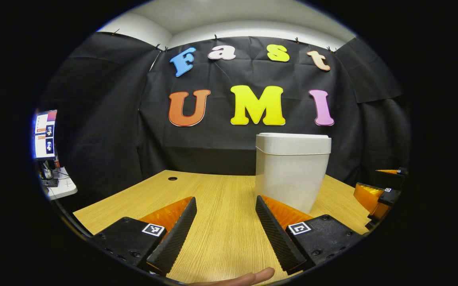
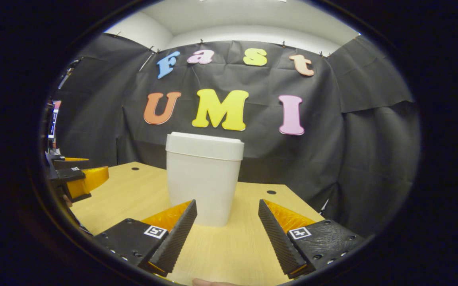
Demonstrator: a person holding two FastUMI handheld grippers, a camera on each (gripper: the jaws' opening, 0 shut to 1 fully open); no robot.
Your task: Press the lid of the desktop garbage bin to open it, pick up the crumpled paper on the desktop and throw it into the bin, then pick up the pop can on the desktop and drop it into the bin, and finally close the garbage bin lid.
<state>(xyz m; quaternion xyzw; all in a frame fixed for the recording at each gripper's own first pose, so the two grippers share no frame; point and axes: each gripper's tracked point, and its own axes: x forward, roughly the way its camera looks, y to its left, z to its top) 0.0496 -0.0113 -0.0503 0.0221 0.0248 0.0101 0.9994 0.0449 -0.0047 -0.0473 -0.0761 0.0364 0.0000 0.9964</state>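
Left gripper view shows a wooden table before black cloth, white bin closed, left gripper wide open, empty.

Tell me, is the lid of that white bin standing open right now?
No, in the right gripper view the lid sits flat and shut on the white bin, with no gap along its rim.

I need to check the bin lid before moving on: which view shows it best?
The right gripper view: the garbage bin stands unobstructed, its lid shut. In the left gripper view, the left gripper's finger overlaps the bin's base; the lid looks shut too.
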